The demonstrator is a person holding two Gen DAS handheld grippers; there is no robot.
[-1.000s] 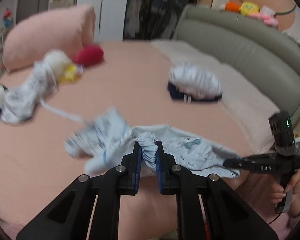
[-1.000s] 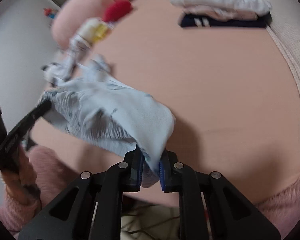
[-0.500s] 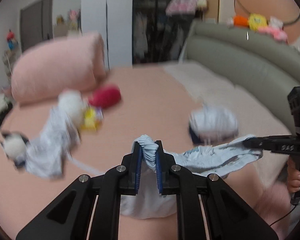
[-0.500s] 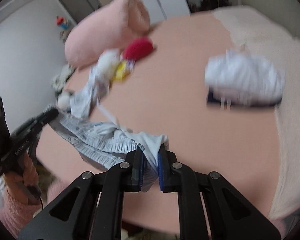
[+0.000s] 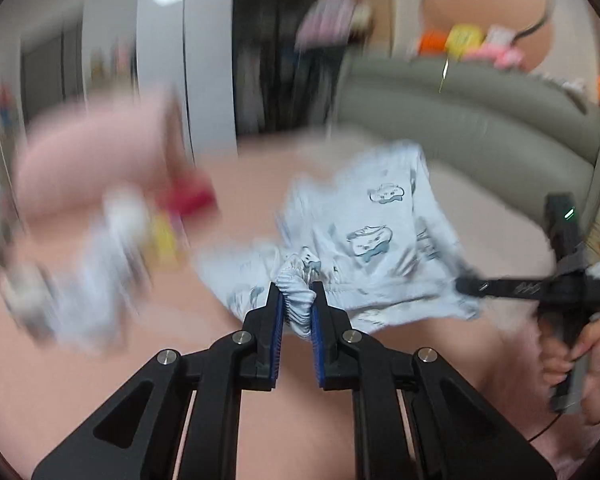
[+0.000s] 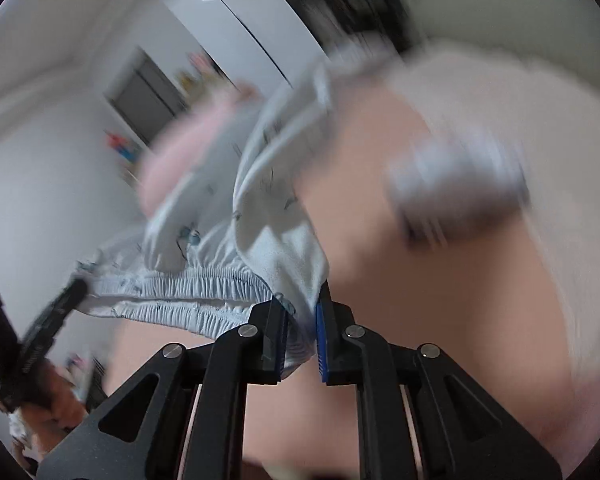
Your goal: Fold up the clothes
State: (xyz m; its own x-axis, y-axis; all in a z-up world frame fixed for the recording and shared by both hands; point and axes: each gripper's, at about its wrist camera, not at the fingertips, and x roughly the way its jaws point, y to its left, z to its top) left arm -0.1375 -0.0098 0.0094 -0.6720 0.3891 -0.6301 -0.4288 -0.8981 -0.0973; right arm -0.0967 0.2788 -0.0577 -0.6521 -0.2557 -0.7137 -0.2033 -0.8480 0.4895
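A pair of light blue printed trousers (image 5: 372, 240) with an elastic waistband flies in the air above the pink bed (image 5: 80, 380). My left gripper (image 5: 296, 312) is shut on one end of the gathered waistband. My right gripper (image 6: 302, 316) is shut on the other end; in the left wrist view it shows at the right (image 5: 472, 286), held by a hand (image 5: 580, 360). In the right wrist view the trousers (image 6: 268, 200) billow up and away, the waistband (image 6: 188, 292) stretching left to the other gripper (image 6: 60, 308).
A pink pillow (image 5: 92, 160), a red toy (image 5: 188, 200) and crumpled white clothes (image 5: 100, 264) lie blurred at the left of the bed. A folded stack (image 6: 456, 196) sits on the bed. A grey-green headboard (image 5: 480, 108) curves along the right.
Both grippers have swung upward with the waistband, and the trouser legs have flipped up and forward into the air. Both views are now strongly blurred by motion.
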